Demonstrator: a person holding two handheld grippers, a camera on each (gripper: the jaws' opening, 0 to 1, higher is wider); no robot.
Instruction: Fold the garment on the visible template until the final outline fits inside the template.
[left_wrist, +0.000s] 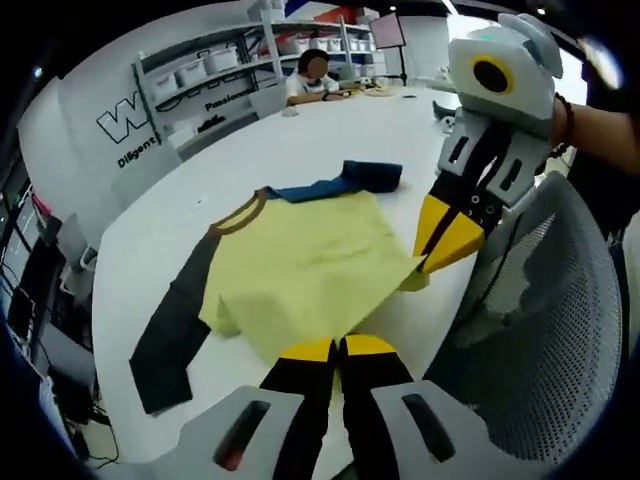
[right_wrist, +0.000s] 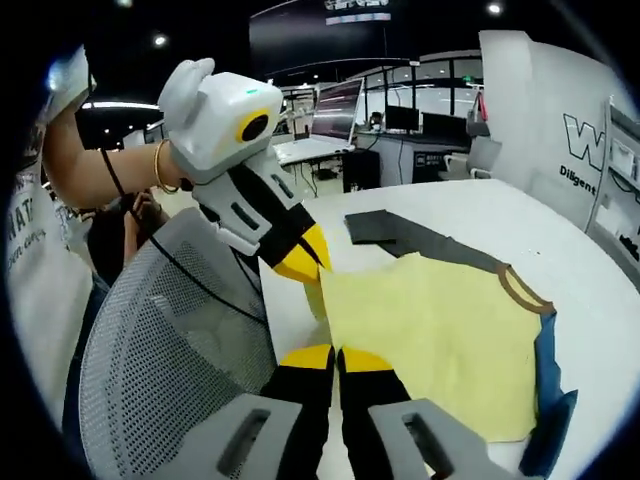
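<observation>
The yellow long-sleeved fabric shirt (left_wrist: 305, 268) lies flat on the white counter (left_wrist: 330, 135). The left hand-held gripper (left_wrist: 337, 346) and the right hand-held gripper (right_wrist: 336, 353) each pinch its near hem, jaws closed.

**An open-plan lab office**

We see a wide white table (left_wrist: 300, 140), metal shelving (left_wrist: 215, 65) stacked with bins against a white wall with lettering, and a person seated at work at the far end. Desks carry computer monitors (right_wrist: 335, 108) under dark ceilings with spotlights; a grey mesh office chair (right_wrist: 170, 340) stands close by.
</observation>
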